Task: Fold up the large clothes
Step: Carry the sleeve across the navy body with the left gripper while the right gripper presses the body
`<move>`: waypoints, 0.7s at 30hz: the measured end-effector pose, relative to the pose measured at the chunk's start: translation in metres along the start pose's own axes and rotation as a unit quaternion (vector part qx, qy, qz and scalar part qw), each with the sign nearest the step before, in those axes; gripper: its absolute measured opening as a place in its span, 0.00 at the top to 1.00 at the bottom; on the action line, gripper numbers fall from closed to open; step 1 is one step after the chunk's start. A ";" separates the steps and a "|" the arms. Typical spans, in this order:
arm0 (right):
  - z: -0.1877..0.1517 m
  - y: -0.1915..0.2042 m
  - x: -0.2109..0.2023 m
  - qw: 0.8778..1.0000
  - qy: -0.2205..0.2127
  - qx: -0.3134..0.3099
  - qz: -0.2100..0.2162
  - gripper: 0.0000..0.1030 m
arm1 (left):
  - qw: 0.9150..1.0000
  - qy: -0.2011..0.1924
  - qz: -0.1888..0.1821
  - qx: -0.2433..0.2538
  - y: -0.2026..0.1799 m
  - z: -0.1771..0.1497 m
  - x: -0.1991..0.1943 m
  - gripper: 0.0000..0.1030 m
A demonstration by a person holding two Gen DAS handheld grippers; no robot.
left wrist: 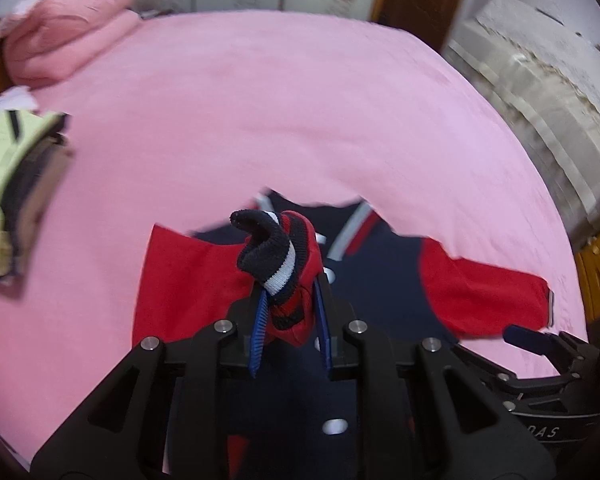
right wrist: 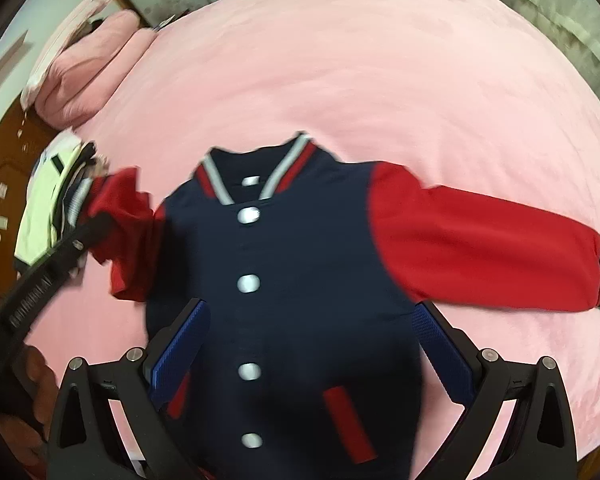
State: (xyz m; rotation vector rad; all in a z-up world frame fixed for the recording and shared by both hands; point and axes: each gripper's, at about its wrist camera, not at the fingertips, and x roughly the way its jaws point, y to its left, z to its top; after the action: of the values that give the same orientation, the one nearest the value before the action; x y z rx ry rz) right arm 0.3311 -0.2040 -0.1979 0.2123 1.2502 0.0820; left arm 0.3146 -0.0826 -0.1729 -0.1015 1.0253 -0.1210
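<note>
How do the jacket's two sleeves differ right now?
The left tongs grip one sleeve by its cuff, lifted and bunched; the other sleeve lies flat and stretched out on the bed, ungripped, the right tongs open above the body. Both are red with striped cuffs.

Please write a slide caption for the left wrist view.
Left claw grips the varsity jacket sleeve cuff above the pink bed.

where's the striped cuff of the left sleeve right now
In the left wrist view, the cuff sits pinched in the left hand-held gripper, lifted over the jacket.
</note>
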 end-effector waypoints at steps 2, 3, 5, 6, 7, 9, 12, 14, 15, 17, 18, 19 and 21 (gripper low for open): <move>0.001 -0.020 0.005 1.000 0.001 0.006 -0.002 0.00 | 0.998 0.042 -0.049 0.000 -0.011 -0.001 0.020 0.58; 0.002 -0.030 0.008 1.000 0.001 0.008 -0.003 0.00 | 0.995 0.073 -0.075 0.002 -0.017 -0.003 0.031 0.43; 0.003 -0.044 0.013 1.000 0.002 0.009 -0.010 0.00 | 0.993 0.090 -0.070 -0.007 -0.016 -0.006 0.040 0.35; 0.002 -0.048 0.015 1.000 0.001 0.007 -0.015 0.00 | 0.993 0.093 -0.066 -0.010 -0.014 -0.007 0.041 0.29; 0.002 -0.052 0.015 1.000 -0.001 0.008 -0.014 0.00 | 0.994 0.094 -0.059 -0.013 -0.011 -0.007 0.042 0.26; 0.000 -0.052 0.017 1.000 -0.002 0.012 0.001 0.01 | 0.995 0.099 -0.026 -0.021 0.003 -0.007 0.043 0.26; 0.001 -0.052 0.024 0.999 -0.002 0.023 0.027 0.04 | 0.992 0.117 0.014 -0.035 0.039 -0.007 0.057 0.26; 0.004 -0.047 0.033 0.998 0.007 0.032 0.049 0.22 | 0.989 0.134 0.042 -0.050 0.059 -0.008 0.070 0.26; 0.006 -0.047 0.040 0.997 0.014 0.040 0.060 0.25 | 0.987 0.138 0.048 -0.060 0.068 -0.008 0.075 0.26; 0.012 -0.039 0.058 0.995 0.022 0.059 0.077 0.30 | 0.985 0.143 0.057 -0.084 0.090 -0.008 0.085 0.26; 0.015 -0.038 0.069 0.993 0.029 0.073 0.087 0.34 | 0.984 0.143 0.059 -0.089 0.099 -0.005 0.079 0.26; 0.018 -0.037 0.077 0.991 0.037 0.083 0.094 0.55 | 0.982 0.148 0.066 -0.097 0.104 -0.004 0.086 0.26; 0.023 -0.033 0.091 0.991 0.059 0.095 0.075 0.72 | 0.980 0.161 0.065 -0.101 0.106 -0.004 0.096 0.26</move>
State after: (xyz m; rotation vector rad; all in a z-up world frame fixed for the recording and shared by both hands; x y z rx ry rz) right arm 0.3794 -0.2229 -0.2825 0.4719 1.3598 0.1057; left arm 0.3662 0.0079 -0.2704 -0.2052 1.3639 0.0896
